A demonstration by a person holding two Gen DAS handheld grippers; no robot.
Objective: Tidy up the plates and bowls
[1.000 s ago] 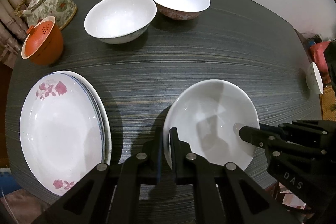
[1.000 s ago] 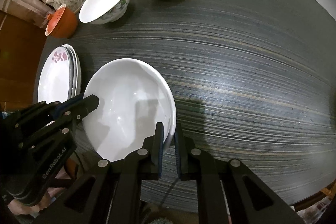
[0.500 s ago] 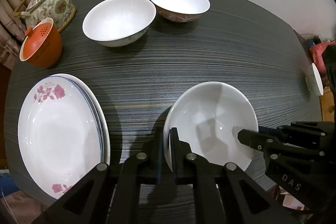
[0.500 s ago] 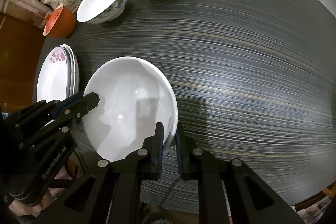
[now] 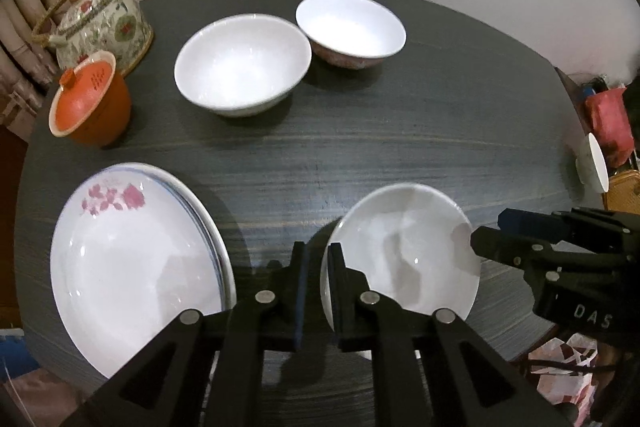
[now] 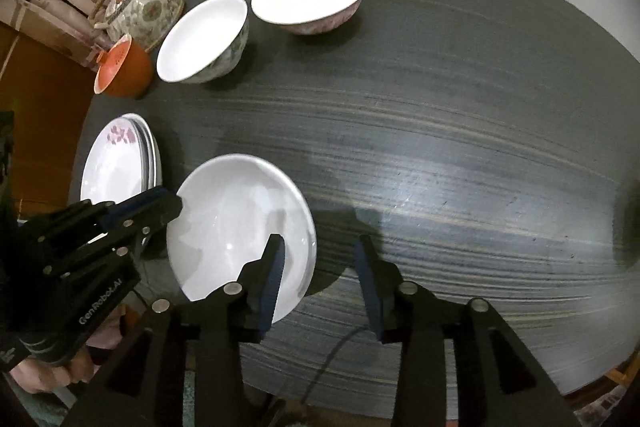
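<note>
Between the fingers of both grippers, on the dark table (image 5: 400, 131), lies the white plate (image 5: 404, 255), resting flat and just beside a stack of flowered plates (image 5: 132, 267) that sits to the left gripper's left.

Left gripper (image 5: 316, 247): narrow. Its jaws have just eased apart a little. The plate's near-left rim stands against the inner face of the right-hand finger, and a dark slit shows between the rim and the blue pad opposite, so the rim does not appear to be pinched.

Right gripper (image 6: 320, 239): moderately wide. Its jaws have just been opening. The plate's right rim lies between them, one finger over the plate's well and the other over bare table, and neither pad presses on it.

Ahead of both grippers, well apart from the plate, stand two bowls, a plain one (image 5: 240, 63) and a red-patterned one (image 5: 352, 23), touching or nearly so. A teapot (image 5: 100, 23) and an orange lidded cup (image 5: 88, 103) sit ahead and to the left.

Handling, as a judgement: the plate is glazed ceramic, hence rigid, moderately heavy, slick under the pads and liable to chip or crack if dropped or knocked against the stack. The rim is the only part thin enough to pinch. Two holds on opposite edges, with the pads set well over the lip, would keep it level. A single-edge hold would let it tip or slide out.
</note>
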